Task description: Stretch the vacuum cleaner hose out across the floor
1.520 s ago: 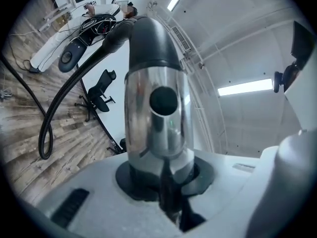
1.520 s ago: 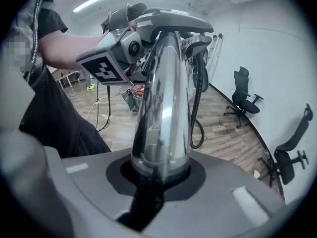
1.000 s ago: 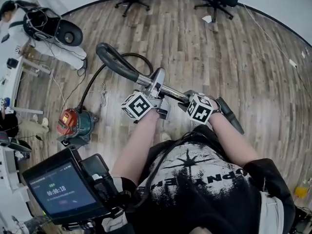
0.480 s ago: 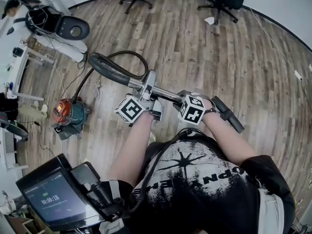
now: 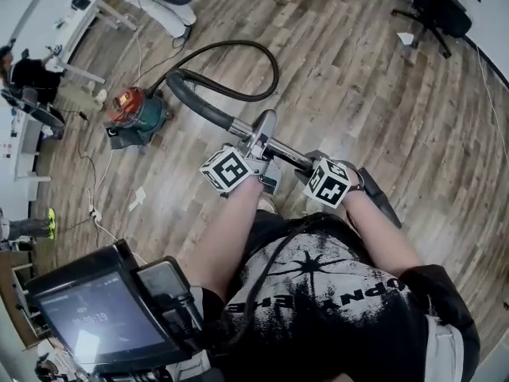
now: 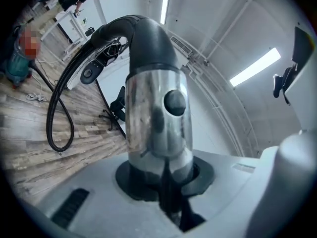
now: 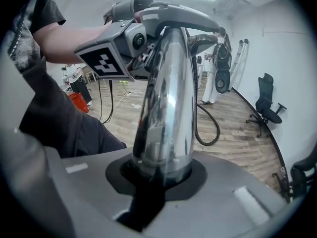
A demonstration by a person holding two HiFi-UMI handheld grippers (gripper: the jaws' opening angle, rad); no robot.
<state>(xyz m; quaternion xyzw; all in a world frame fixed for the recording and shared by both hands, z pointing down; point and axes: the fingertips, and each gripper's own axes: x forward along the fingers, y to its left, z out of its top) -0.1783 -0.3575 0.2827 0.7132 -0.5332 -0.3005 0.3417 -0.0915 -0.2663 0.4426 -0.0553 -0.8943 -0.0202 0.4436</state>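
Head view, both grippers at frame centre.

- Left gripper point(image 5: 254, 151): jaws narrowed, clamped on the chrome wand point(image 5: 283, 152). Its own view shows the tube filling the gap between the jaws.
- Right gripper point(image 5: 315, 170): also closed on the wand, further toward the lower right, just short of the black end piece point(image 5: 380, 199).
- Wand is lifted off the wooden floor point(image 5: 358, 94) and runs diagonally from upper left to lower right.
- Vacuum cleaner hose point(image 5: 274, 64): black and ribbed. It leaves the thick black cuff point(image 5: 195, 100) at the wand's upper-left end and curls in one loop on the floor, above centre. It ends at the red and teal canister point(image 5: 135, 108), upper left.
- Hose is curved, not straight.
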